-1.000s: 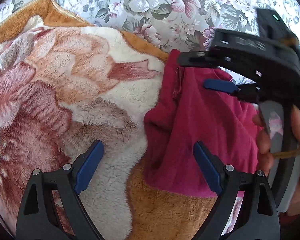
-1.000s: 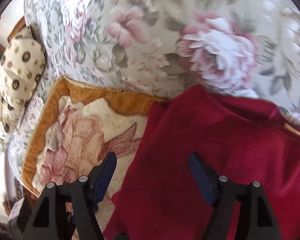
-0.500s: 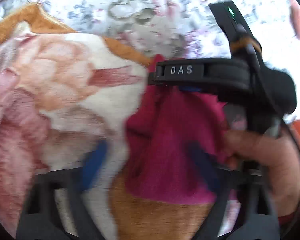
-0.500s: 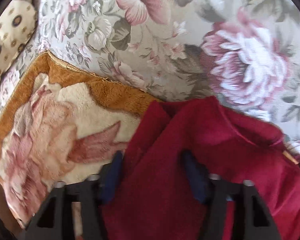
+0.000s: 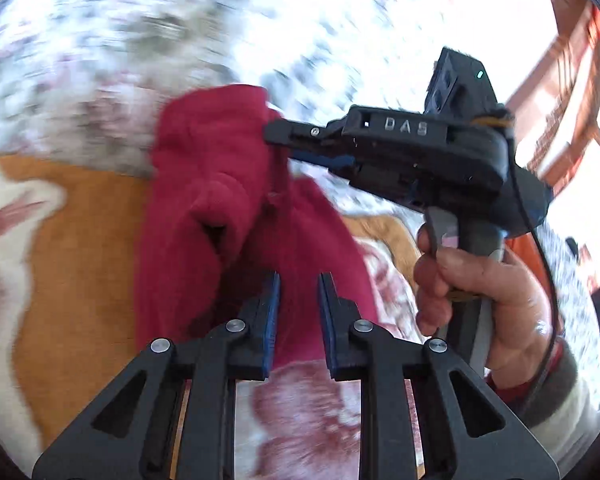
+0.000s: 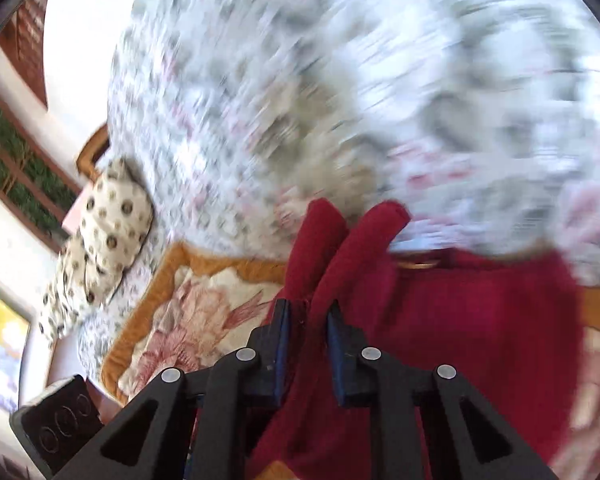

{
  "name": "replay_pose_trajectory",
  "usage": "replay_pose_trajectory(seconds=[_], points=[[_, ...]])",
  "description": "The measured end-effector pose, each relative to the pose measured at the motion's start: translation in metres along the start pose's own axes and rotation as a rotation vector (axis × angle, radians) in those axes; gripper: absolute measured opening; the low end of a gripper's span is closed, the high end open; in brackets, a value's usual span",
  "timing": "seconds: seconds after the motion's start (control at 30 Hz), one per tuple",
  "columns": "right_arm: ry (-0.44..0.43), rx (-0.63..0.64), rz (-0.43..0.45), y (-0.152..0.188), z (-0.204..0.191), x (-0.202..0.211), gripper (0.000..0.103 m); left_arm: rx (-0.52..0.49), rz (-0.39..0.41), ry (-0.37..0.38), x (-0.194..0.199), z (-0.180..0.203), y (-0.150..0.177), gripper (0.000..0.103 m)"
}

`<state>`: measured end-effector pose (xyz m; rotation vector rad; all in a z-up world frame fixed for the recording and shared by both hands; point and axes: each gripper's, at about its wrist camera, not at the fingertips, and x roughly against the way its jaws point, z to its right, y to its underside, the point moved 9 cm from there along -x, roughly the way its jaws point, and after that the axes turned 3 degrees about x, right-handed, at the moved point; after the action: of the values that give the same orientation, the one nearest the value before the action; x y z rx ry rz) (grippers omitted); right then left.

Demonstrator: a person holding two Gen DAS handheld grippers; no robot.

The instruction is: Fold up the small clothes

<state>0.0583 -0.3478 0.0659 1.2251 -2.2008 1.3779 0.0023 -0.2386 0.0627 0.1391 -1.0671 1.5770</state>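
A dark red garment (image 5: 204,168) hangs bunched and lifted over the plush flowered blanket (image 5: 80,240). My left gripper (image 5: 299,308) is closing, its blue pads pinching a fold at the garment's lower part. My right gripper (image 5: 280,144), held by a hand (image 5: 480,288), clamps the garment's upper edge. In the right wrist view the right gripper (image 6: 307,332) is closing on a gathered fold of the red garment (image 6: 480,320), with two rolled ends sticking up past the pads.
A floral bedsheet (image 6: 340,80) covers the bed beyond the blanket (image 6: 204,312), blurred by motion. A spotted cream pillow (image 6: 108,220) lies at the far left. Red-brown wooden furniture (image 5: 572,80) stands at the right.
Both grippers went from wide open to closed on the red garment. Both then rose and swung, lifting the cloth off the blanket and bunching it.
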Motion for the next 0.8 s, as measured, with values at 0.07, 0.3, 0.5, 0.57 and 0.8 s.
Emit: replay_pose_trajectory(seconds=[0.07, 0.3, 0.5, 0.57, 0.8], points=[[0.048, -0.043, 0.036, 0.005, 0.029, 0.021, 0.005, 0.002, -0.061, 0.02, -0.03, 0.014, 0.011, 0.018], [-0.072, -0.3, 0.072, 0.04, 0.101, 0.042, 0.013, -0.042, -0.139, -0.015, -0.051, 0.029, 0.037, 0.018], [-0.16, -0.258, 0.042, 0.043, 0.058, 0.006, 0.068, -0.007, -0.052, -0.132, 0.007, -0.014, 0.021, 0.018], [-0.147, -0.265, -0.008, 0.047, 0.054, -0.019, 0.068, 0.014, -0.008, -0.15, 0.025, -0.032, 0.012, 0.026], [-0.131, -0.263, -0.096, 0.053, 0.044, -0.072, 0.078, 0.058, -0.031, -0.177, 0.034, -0.073, 0.028, 0.039]])
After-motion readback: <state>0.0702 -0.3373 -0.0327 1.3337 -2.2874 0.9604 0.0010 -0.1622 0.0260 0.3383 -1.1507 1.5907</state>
